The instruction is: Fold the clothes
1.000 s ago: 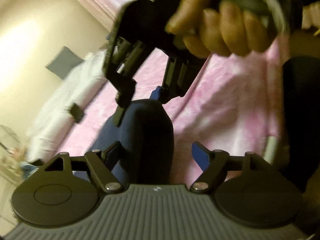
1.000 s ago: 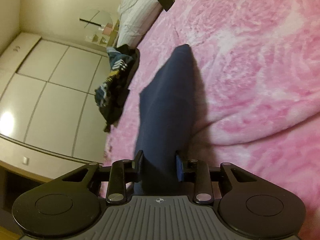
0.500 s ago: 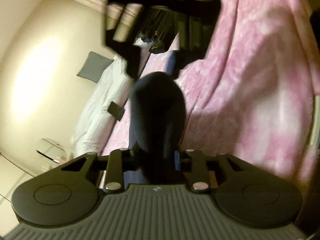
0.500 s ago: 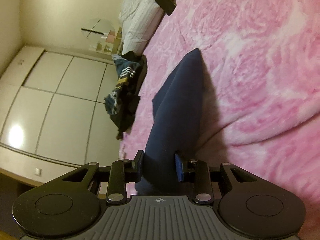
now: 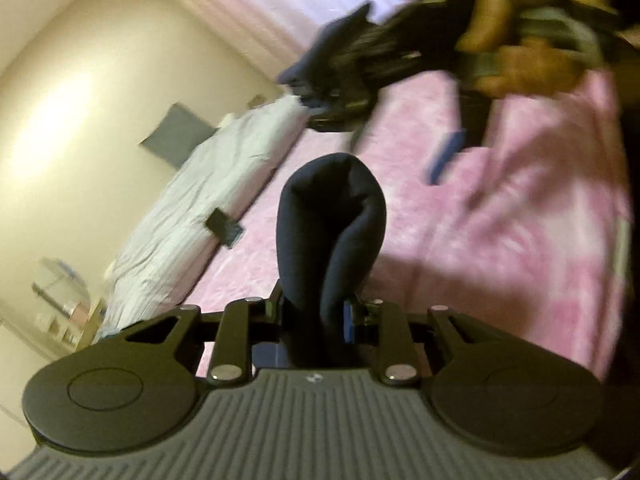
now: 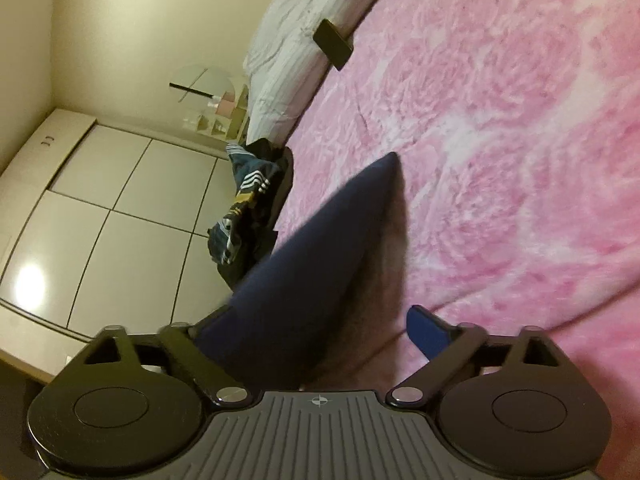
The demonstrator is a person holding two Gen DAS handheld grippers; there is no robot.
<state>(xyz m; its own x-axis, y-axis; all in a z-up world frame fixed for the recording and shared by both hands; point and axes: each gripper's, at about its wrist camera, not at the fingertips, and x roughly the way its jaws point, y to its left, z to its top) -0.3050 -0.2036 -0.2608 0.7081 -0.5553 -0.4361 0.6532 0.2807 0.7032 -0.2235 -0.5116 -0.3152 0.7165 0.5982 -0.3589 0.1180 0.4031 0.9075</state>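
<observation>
Right wrist view: pink blanket (image 6: pixel 500 128) covers bed beside white wardrobe (image 6: pixel 100 208).

Left hand-held gripper (image 5: pixel 314 316): grey ribbed body, small cross mark at front centre; two black round discs at sides; black link arms with silver screws; blue pads on black fingers.
Right hand-held gripper (image 6: pixel 320 328): same build, blue pad (image 6: pixel 426 336) on right finger.
Hand (image 5: pixel 520 52) on grey handle, blurred; dark sleeve behind.

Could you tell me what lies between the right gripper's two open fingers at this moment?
In the right wrist view, the navy garment runs up between the right gripper, against its left-hand finger, clear of the blue pad.
</observation>
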